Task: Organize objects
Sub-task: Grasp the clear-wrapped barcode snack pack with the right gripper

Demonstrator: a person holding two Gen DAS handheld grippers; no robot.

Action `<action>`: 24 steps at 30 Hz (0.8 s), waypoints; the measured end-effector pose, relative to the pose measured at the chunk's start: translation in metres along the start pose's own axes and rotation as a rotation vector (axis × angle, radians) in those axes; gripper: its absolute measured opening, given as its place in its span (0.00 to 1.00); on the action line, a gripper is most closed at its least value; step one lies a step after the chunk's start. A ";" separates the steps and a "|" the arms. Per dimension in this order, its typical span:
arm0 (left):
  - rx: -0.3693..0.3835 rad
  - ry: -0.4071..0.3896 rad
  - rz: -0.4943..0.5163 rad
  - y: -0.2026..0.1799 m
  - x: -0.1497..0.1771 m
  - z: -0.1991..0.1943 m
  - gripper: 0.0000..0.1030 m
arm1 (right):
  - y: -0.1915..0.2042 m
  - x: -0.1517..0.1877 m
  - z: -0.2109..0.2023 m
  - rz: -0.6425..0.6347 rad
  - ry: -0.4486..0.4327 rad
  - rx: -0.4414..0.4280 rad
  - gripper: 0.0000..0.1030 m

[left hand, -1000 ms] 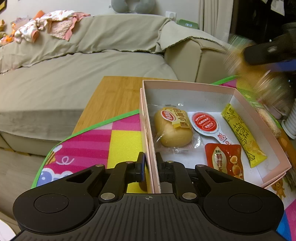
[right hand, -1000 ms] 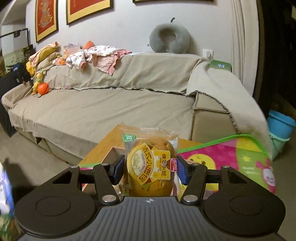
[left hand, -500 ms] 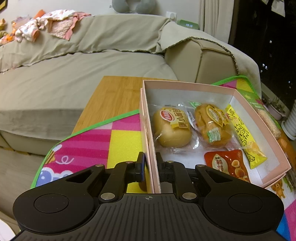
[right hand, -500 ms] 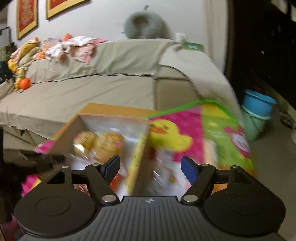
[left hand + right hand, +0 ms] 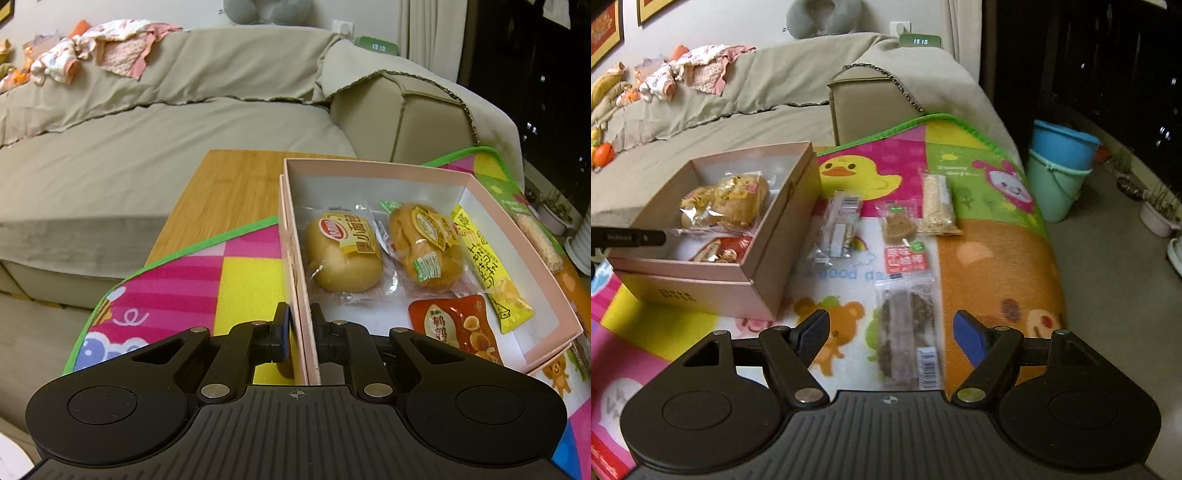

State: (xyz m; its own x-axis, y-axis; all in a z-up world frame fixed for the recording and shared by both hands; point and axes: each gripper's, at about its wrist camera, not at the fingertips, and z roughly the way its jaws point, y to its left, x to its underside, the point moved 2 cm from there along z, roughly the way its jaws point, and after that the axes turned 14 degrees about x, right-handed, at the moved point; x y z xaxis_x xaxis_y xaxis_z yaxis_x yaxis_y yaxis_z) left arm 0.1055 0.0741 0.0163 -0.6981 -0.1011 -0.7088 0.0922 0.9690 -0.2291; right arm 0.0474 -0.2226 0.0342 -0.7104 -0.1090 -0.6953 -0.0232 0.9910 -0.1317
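A pink box (image 5: 373, 168) stands on a colourful play mat (image 5: 207, 284). My left gripper (image 5: 300, 325) is shut on the box's left wall. Inside lie two wrapped buns (image 5: 343, 254) (image 5: 426, 251), a yellow snack stick (image 5: 487, 266) and a red packet (image 5: 456, 326). In the right wrist view the box (image 5: 701, 288) is at the left. My right gripper (image 5: 890, 336) is open and empty above a dark snack bar (image 5: 907, 328). Several more packets lie beyond it: a red-label one (image 5: 905, 258), a grain bar (image 5: 938, 203) and a clear-wrapped one (image 5: 838, 229).
A beige sofa (image 5: 147, 122) runs behind the wooden table (image 5: 229, 184). Stacked blue buckets (image 5: 1060, 166) and plant pots (image 5: 1160, 214) stand on the floor to the right. The mat (image 5: 997, 258) reaches the table's right edge.
My right gripper let go of the orange-labelled bun, which now lies in the box beside the first bun. It then opened wide and swung right over the loose packets. The left gripper has not moved.
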 end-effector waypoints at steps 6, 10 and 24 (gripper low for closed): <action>0.000 0.000 0.001 0.000 0.000 0.000 0.12 | 0.008 -0.037 0.021 0.043 -0.011 -0.111 0.67; 0.003 0.001 0.002 0.000 0.000 0.000 0.12 | 0.014 -0.066 0.055 0.102 0.053 -0.200 0.49; 0.014 0.004 0.005 0.002 0.001 -0.001 0.13 | 0.036 -0.080 0.113 0.091 0.157 -0.197 0.27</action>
State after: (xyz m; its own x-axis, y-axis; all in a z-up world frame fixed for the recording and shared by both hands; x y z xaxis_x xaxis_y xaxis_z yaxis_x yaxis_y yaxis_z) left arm 0.1042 0.0765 0.0159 -0.7003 -0.0957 -0.7075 0.1054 0.9663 -0.2350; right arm 0.1827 -0.1871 0.0048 -0.8158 -0.0210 -0.5779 -0.0803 0.9938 0.0772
